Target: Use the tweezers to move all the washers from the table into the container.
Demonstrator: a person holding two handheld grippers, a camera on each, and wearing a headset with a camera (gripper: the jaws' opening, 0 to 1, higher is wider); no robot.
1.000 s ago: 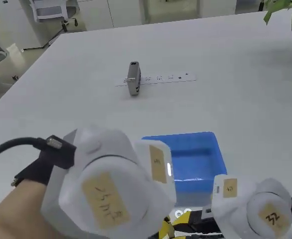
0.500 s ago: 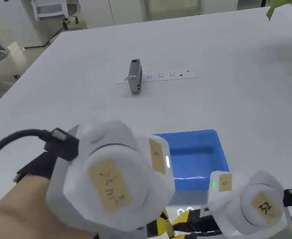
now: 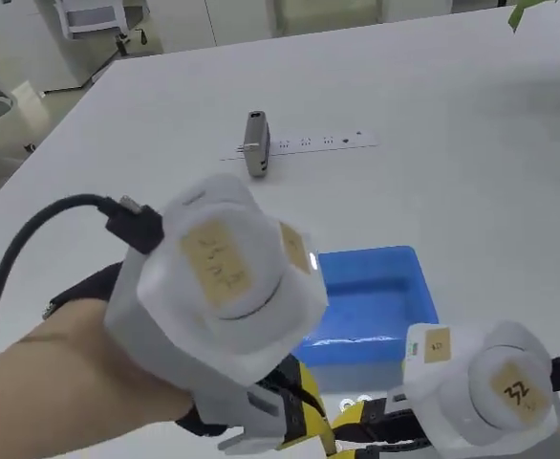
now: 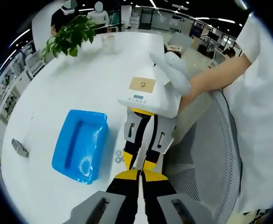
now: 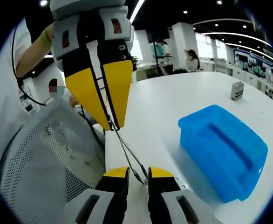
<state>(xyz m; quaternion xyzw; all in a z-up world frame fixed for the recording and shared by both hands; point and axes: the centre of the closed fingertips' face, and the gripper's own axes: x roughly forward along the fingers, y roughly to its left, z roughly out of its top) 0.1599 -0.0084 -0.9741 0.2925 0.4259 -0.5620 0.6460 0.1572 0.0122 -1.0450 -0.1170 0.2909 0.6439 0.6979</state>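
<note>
Yellow jaws of the left gripper were pinched tight on the tweezers, whose thin legs ran straight across to the right gripper; its jaws stood narrow around the far end, though a firm clamp couldn't be told. Washers lay on the table, just beside that meeting point, between it and the blue container.

Barely seen in head view, low between the two gripper bodies: small silver ring washers, too small to count. Hidden there behind the left gripper: near-left corner of the blue plastic container. Lost between the right gripper jaws: tip of the thin metal tweezers; cannot tell whether pinched.
</note>
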